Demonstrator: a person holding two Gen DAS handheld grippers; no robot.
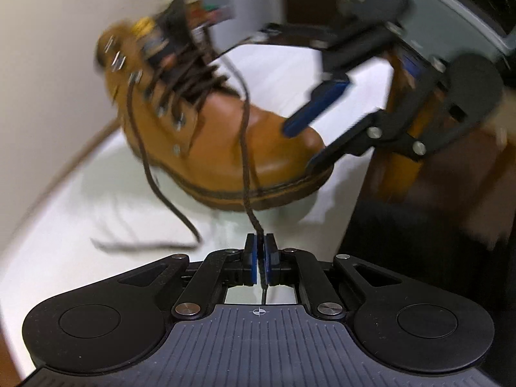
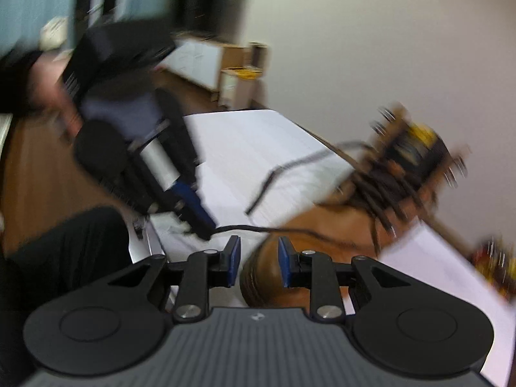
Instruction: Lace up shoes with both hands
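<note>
A tan leather boot (image 1: 225,135) with dark brown laces stands on a white tabletop (image 1: 64,225). My left gripper (image 1: 259,258) is shut on one lace end (image 1: 246,148), which runs taut from the boot's upper eyelets down over the toe into the pads. The other lace end (image 1: 151,167) hangs down the boot's side and trails loose on the table. My right gripper (image 1: 301,146) hovers open over the toe. In the right wrist view the right gripper (image 2: 259,258) is open above the boot's toe (image 2: 322,229), nothing between its pads, and the left gripper (image 2: 203,225) holds the lace (image 2: 251,228).
The table's edge drops off to a wooden floor (image 2: 38,167). Cardboard boxes (image 2: 242,77) stand by the far wall. A person's dark clothing (image 2: 64,251) is close to the table's near side. Both views are motion-blurred.
</note>
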